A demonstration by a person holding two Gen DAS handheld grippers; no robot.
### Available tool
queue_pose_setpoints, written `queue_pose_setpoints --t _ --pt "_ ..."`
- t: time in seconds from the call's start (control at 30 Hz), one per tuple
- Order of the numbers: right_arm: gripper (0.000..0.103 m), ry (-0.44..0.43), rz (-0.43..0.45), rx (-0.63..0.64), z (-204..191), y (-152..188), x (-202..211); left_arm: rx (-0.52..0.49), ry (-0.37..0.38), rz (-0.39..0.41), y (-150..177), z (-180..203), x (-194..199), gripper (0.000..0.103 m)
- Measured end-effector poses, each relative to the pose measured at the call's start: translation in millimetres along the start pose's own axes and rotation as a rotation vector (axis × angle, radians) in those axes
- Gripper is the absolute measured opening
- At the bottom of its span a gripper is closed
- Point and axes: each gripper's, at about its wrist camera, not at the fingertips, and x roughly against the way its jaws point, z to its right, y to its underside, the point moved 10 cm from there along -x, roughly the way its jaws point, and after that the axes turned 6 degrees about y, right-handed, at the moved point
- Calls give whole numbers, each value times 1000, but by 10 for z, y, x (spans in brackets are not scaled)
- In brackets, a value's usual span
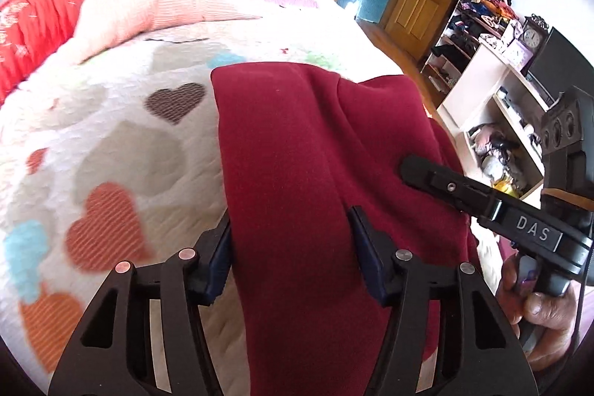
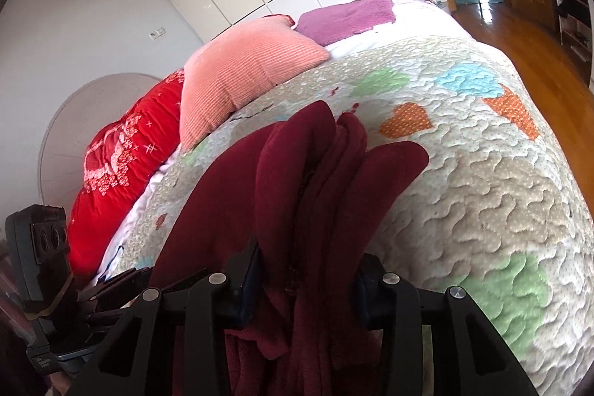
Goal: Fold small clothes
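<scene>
A dark red garment [image 1: 304, 180] is spread over the near edge of a bed covered by a heart-patterned quilt [image 1: 111, 143]. In the left wrist view the left gripper [image 1: 293, 251] is angled steeply downward over that edge, with its jaws partly open. A broad fold of the red cloth runs up between the two blue-padded fingers [image 1: 365, 258]. The left pad is seen at the cloth's left border and the right pad lies against its surface, but whether they press the cloth cannot be told.

Further right in the same view, the right gripper [image 1: 419, 169] is reached in from the right edge, tilted down, with its black finger laid across the garment's right side. It is held by a hand [image 1: 538, 318] wrapped round the grip at the lower right.

In the right wrist view the right gripper [image 2: 308, 281] is pointed down toward the quilt [image 2: 482, 173]. Its jaws are narrowed, and bunched folds of the garment [image 2: 315, 180] are gathered between the pads, which are pressed against the cloth on both sides. The cloth hangs below the jaws and stands up in rounded lobes above them.

A red cushion [image 2: 118, 166], a salmon cushion [image 2: 241, 73] and a purple blanket [image 2: 345, 13] are set toward the bed's far edge.
</scene>
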Motion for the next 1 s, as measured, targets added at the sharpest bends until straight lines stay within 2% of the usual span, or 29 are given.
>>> queue_pose_setpoints --t 0.07,0.17,0.27,0.4,0.47,0.53,0.67,0.7,0.77,0.8,0.93,1.0 --pt "40 -38 -15 -8 -141 175 45 15 -16 -7 122 -74 149 58" --pt "40 -46 -42 -5 -260 460 50 33 -23 -36 373 -193 272 58" --pt "50 19 -83 -21 -160 670 -35 51 -52 -75 621 -310 230 59" --pt "53 37 -45 -53 -74 621 195 74 -61 -39 672 -349 348 62" --pt "53 62 -7 -18 -124 535 325 69 -78 -33 645 -342 377 62" --pt "53 51 31 14 -230 443 415 50 -100 -22 621 -316 398 62" --pt "53 52 19 80 -407 393 291 30 -130 -12 641 -283 388 62" --pt "51 73 3 107 -429 411 193 27 -142 -9 634 -292 373 62" --pt "26 93 -41 134 -431 466 7 19 -162 -6 638 -300 350 62" --pt "18 99 -53 135 -406 487 -59 15 -169 -6 634 -307 343 62" --pt "15 114 3 184 -385 497 113 19 -148 6 596 -308 427 62" --pt "8 145 34 186 -324 493 199 22 -161 31 554 -333 436 64"
